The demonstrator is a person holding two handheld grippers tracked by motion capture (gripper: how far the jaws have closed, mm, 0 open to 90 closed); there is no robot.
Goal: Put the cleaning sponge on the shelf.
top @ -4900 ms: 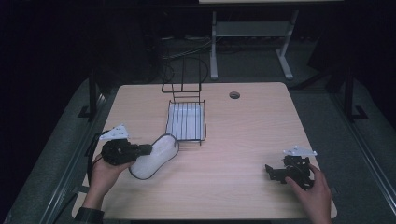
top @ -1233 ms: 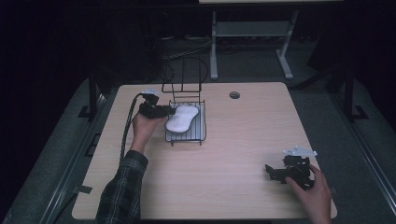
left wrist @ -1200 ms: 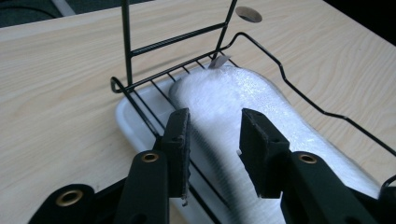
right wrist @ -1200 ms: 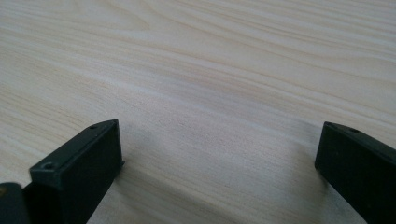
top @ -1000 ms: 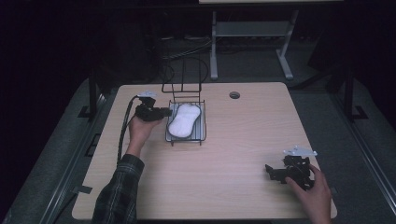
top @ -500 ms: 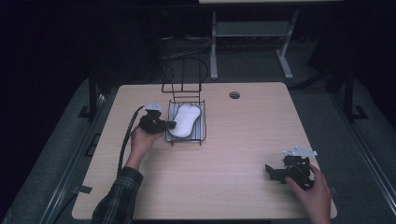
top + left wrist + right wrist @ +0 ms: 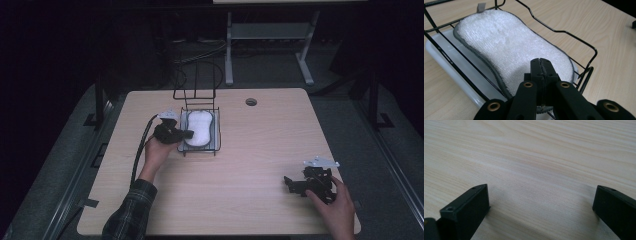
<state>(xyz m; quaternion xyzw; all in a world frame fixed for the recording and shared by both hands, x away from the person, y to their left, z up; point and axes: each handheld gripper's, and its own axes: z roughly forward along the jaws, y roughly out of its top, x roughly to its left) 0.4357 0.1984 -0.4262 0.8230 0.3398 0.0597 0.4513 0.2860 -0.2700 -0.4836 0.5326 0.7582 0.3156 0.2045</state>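
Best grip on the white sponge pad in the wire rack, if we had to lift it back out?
Take the sponge pad by its thin stitched edge at the near rounded end, where it overhangs the wire rack. Come from the left hand-held gripper side, low and roughly level. The pad lies flat inside the rails, so only its ends are open; its soft rim should pinch easily.

From the high view we see a lit wooden table [image 7: 240, 165] ringed by a very dark room, the floor and background nearly black. The light seems to fall from above, leaving only soft, short shadows. That picture is a little soft and grainy. In the left gripper view the white sponge [image 7: 509, 50] is bright and sharp. In the right gripper view we see faint blurred shadows beside the jaws.
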